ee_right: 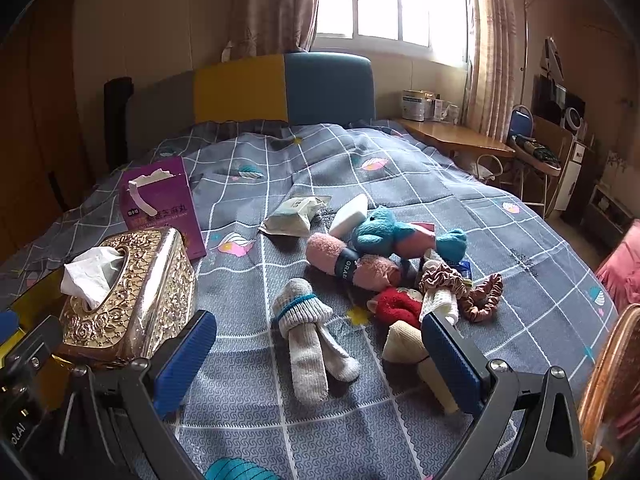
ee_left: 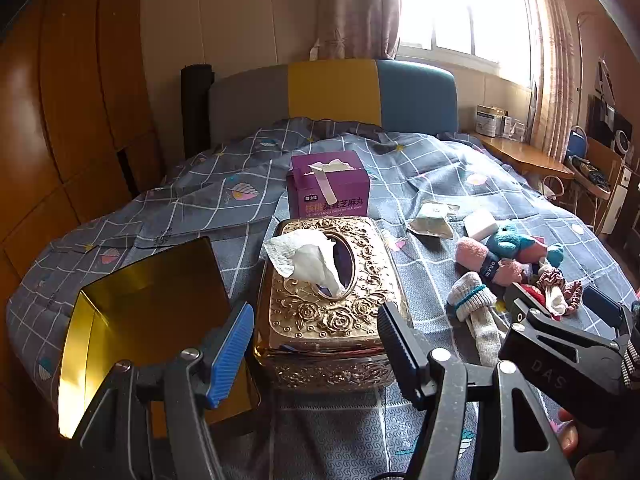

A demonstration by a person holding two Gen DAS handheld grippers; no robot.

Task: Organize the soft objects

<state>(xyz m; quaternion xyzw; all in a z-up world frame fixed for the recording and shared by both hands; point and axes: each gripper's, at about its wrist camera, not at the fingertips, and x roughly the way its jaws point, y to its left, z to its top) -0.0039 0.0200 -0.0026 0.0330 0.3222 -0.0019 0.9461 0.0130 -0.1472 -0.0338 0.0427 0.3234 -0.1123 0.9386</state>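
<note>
Left gripper (ee_left: 316, 344) agape, level over tissue box (ee_left: 328, 304); right gripper (ee_right: 320, 356) agape over socks (ee_right: 308, 336).

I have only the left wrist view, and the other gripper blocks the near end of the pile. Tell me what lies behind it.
Observer: A cream fabric piece lies just in front of the red plush piece, right beside one finger of the right gripper.
Operator: Report whether that gripper holds anything.
Observer: Nothing. Its jaws stand wide open, with the grey sock lying on the bedspread ahead, between them.
Operator: Say what is further right.
Observer: A pink cloth shows past the bed's right edge, outside your frame.
</note>
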